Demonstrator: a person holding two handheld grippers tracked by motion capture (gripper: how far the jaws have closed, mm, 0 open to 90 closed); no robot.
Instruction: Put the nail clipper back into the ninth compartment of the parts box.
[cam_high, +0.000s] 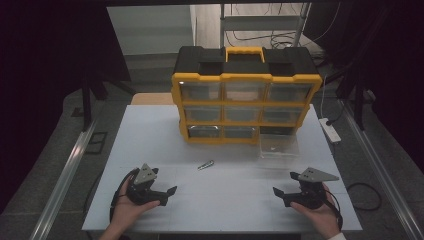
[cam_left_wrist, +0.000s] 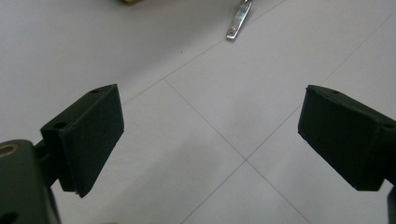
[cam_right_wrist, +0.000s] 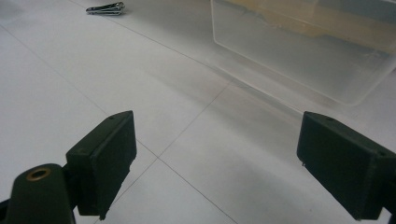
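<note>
We see a small nail clipper (cam_high: 205, 164) of bright, polished metal, slim and flat, lying on a matte white surface (cam_high: 150, 135) crossed by thin seam lines. Behind it stands a drawer organiser (cam_high: 245, 100) of black and yellow plastic with clear drawer fronts, and one clear plastic drawer (cam_high: 279, 146) sits out on the surface just before its lower right corner.

We hold the left hand-held gripper (cam_high: 169, 196) released, its two blocky black jaws spread wide with nothing between them; the right hand-held gripper (cam_high: 276, 194) is released the same way, jaws wide and empty.

The clipper lies ahead of the left hand-held gripper and a little toward the right one, apart from both and nearer the left. In the left gripper view the nail clipper (cam_left_wrist: 239, 18) sits far up beyond the jaws, right of their midline. In the right gripper view the nail clipper (cam_right_wrist: 106, 8) lies far off past the left jaw, and the clear drawer (cam_right_wrist: 299, 51) stands ahead toward the right jaw.

From above, the clipper's long axis runs on a diagonal, its far end angled toward the organiser and to the right.
</note>
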